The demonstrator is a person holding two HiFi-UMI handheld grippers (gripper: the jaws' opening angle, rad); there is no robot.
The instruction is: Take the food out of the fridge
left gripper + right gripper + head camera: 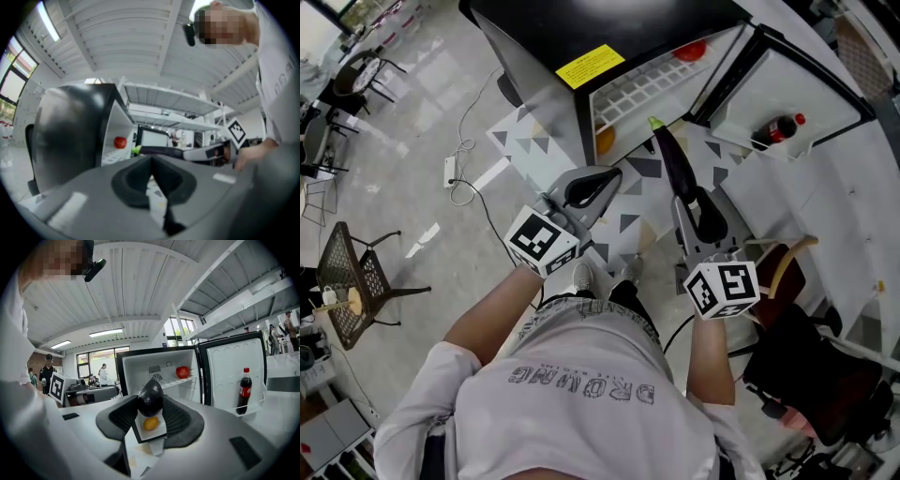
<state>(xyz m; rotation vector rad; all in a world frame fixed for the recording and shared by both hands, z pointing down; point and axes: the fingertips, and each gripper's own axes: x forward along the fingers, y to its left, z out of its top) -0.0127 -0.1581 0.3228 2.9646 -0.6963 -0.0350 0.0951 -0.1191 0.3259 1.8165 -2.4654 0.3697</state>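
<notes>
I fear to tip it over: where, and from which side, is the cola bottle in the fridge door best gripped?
Probably grip the cola bottle around its labelled middle, above the rail of the door shelf, coming level from the door's inner face. It stands upright and is round, so a gripper can close on its two sides.

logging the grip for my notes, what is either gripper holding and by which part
The right gripper holds a long dark purple aubergine by its blunt end, with the green stalk pointing away from the gripper. The left gripper holds nothing.
</notes>
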